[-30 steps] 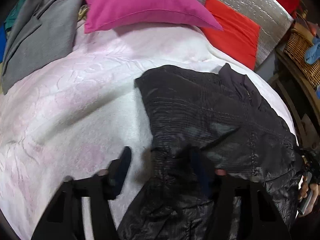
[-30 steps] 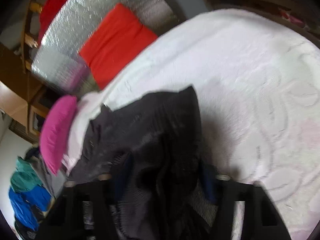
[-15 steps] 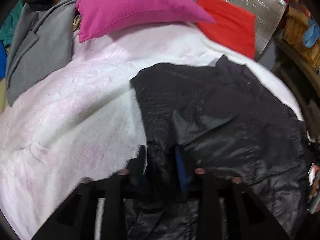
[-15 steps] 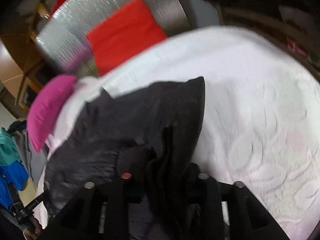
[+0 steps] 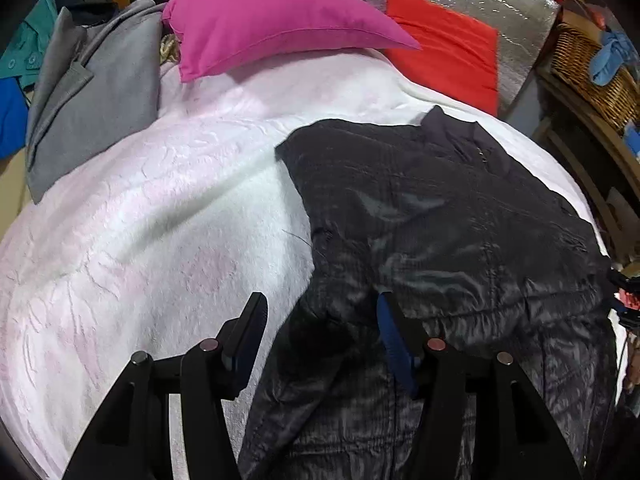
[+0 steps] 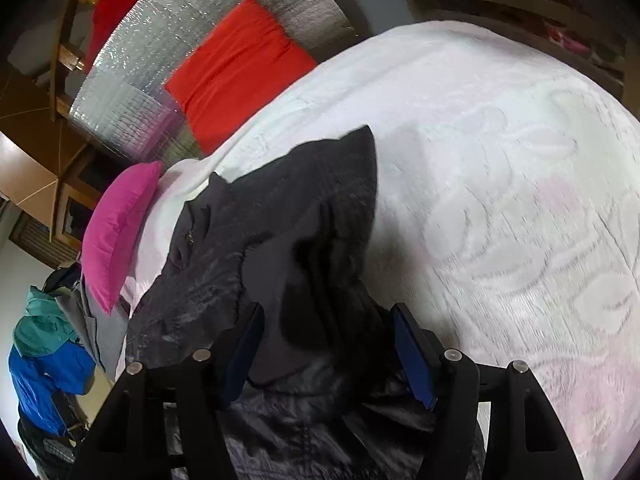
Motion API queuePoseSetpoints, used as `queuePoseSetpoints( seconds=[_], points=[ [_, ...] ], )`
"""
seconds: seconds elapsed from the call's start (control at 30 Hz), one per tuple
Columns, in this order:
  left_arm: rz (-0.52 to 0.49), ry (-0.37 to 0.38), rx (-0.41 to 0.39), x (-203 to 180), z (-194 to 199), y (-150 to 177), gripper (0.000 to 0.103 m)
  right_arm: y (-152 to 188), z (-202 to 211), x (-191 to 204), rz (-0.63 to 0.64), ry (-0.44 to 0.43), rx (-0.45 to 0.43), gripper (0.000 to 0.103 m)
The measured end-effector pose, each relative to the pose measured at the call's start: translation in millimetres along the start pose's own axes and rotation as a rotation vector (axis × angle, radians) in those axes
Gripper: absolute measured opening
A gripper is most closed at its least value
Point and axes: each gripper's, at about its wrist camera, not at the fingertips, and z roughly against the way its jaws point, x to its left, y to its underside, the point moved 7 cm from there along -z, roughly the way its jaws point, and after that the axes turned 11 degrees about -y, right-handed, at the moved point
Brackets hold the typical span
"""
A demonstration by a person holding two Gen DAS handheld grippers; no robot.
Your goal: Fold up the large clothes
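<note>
Black jacket (image 5: 440, 216) lies loose between left claw (image 5: 320, 320) jaws

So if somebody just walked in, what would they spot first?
Probably the big shiny black quilted jacket spread over the fluffy white blanket, right in front of both tools. Next, the bright pink pillow at the far end of the bed, with a flat red cushion leaning on a silver foil panel beside it.

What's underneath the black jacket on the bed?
The black jacket lies on a white textured blanket that shows around it. Whatever lies directly beneath the jacket is covered.
</note>
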Motion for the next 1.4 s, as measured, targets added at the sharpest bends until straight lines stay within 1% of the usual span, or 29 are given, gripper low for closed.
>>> queuePoseSetpoints(
  seconds=[0.03, 0.07, 0.13, 0.17, 0.2, 0.23, 0.27, 0.37, 0.4, 0.43, 0.5, 0.53, 0.6, 0.63, 0.67, 0.73, 0.83, 0.87, 0.9, 0.97, 1.03, 1.13, 1.17, 1.3, 1.4],
  points=[
    [0.000, 0.014, 0.004, -1, -2, 1, 0.052, 3, -3, 0, 0.004, -0.003, 0.004, 0.069],
    [0.000, 0.027, 0.012, -3, -4, 1, 0.045, 6, -8, -1, 0.012, -0.001, 0.016, 0.069],
    [0.006, 0.033, 0.029, -6, -10, 2, 0.044, 13, -18, -3, 0.035, 0.019, 0.047, 0.067],
    [0.003, 0.027, 0.029, -8, -11, 2, 0.043, 17, -21, -3, 0.055, 0.032, 0.050, 0.060],
    [0.000, 0.024, 0.029, -10, -11, 2, 0.042, 18, -21, 0, 0.089, 0.052, 0.040, 0.055],
    [-0.002, 0.020, 0.024, -11, -10, 1, 0.041, 19, -19, 7, 0.124, 0.064, 0.030, 0.045],
    [-0.002, 0.020, 0.020, -11, -8, 0, 0.041, 19, -13, 16, 0.155, 0.072, 0.007, 0.040],
    [-0.014, 0.002, 0.008, -12, -7, -3, 0.041, 17, 2, 39, 0.261, 0.101, -0.071, 0.039],
    [-0.016, -0.010, 0.017, -11, -11, -3, 0.042, 16, 0, 42, 0.281, 0.114, -0.075, 0.039],
    [-0.012, -0.009, 0.036, -11, -15, -2, 0.043, 16, -3, 40, 0.283, 0.128, -0.061, 0.039],
    [-0.016, -0.010, 0.063, -12, -22, 0, 0.048, 19, -18, 24, 0.241, 0.166, -0.001, 0.042],
    [-0.020, -0.016, 0.066, -13, -23, 0, 0.048, 19, -23, 17, 0.204, 0.157, 0.015, 0.046],
    [-0.017, -0.016, 0.059, -13, -19, -1, 0.048, 16, -20, 17, 0.169, 0.127, 0.012, 0.049],
    [-0.012, -0.016, 0.049, -12, -16, -3, 0.048, 14, -15, 17, 0.163, 0.117, 0.012, 0.054],
    [-0.007, -0.013, 0.044, -11, -13, -4, 0.048, 13, -9, 19, 0.159, 0.100, 0.009, 0.057],
    [0.005, -0.009, 0.039, -7, -6, -2, 0.048, 12, 4, 21, 0.149, 0.067, -0.011, 0.058],
    [0.010, -0.015, 0.018, 3, 11, 8, 0.048, 14, 27, 19, 0.121, 0.013, -0.037, 0.063],
    [0.006, -0.030, 0.007, 7, 16, 12, 0.049, 17, 35, 19, 0.117, -0.002, -0.044, 0.063],
    [-0.004, -0.053, -0.009, 12, 22, 16, 0.054, 20, 42, 18, 0.120, -0.008, -0.047, 0.063],
    [-0.019, -0.102, -0.040, 21, 33, 25, 0.061, 30, 62, 15, 0.133, -0.019, -0.060, 0.064],
    [-0.025, -0.156, -0.072, 33, 47, 35, 0.061, 41, 78, 10, 0.131, -0.031, -0.070, 0.064],
    [-0.008, -0.201, -0.091, 49, 62, 49, 0.061, 61, 100, 0, 0.114, -0.044, -0.076, 0.064],
    [0.002, -0.201, -0.089, 53, 67, 54, 0.061, 68, 108, -5, 0.107, -0.043, -0.074, 0.064],
    [0.033, -0.158, -0.086, 57, 92, 83, 0.061, 92, 135, -28, 0.054, -0.072, -0.067, 0.064],
    [0.023, -0.170, -0.080, 55, 107, 110, 0.062, 104, 149, -37, 0.026, -0.093, -0.074, 0.064]
  ],
)
